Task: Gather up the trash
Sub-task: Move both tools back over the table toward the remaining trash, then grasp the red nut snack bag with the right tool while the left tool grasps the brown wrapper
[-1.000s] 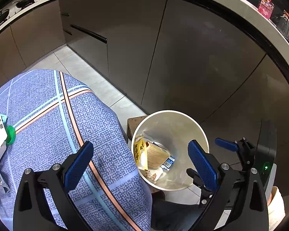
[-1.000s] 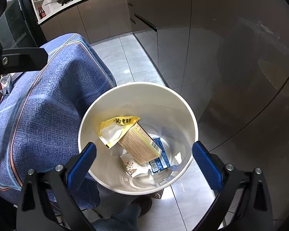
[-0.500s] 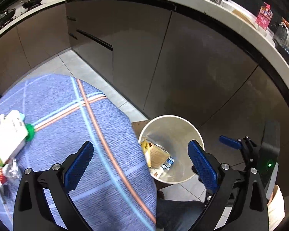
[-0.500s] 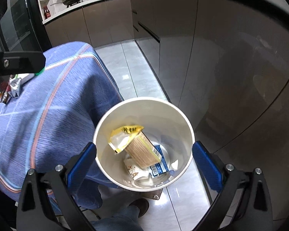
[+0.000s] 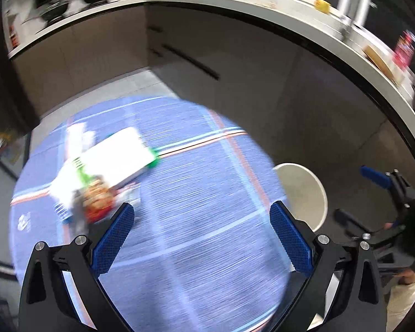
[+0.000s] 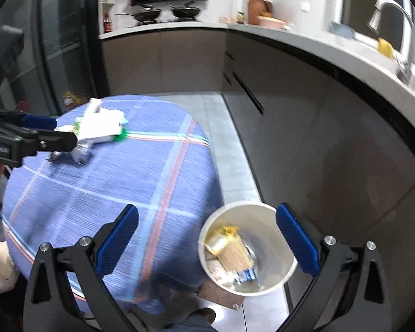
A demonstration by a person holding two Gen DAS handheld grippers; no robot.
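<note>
A white trash bin stands on the floor beside the table, holding a yellow wrapper, a tan box and a blue packet. Its rim peeks past the blue checked tablecloth in the left wrist view. On the table lies a white carton with a green cap among crumpled wrappers. The same carton shows in the right wrist view. My left gripper hovers open over the cloth, near the wrappers. My right gripper is open and empty, above the table edge and bin.
A grey kitchen counter with dark cabinets curves around the table. A faucet and a stove with pans sit on the counter. Tiled floor runs between the table and the cabinets. A shoe shows below the bin.
Both grippers have risen and swung left, away from the bin toward the table. The carton and wrappers have come into fuller view. Both grippers stay open.
</note>
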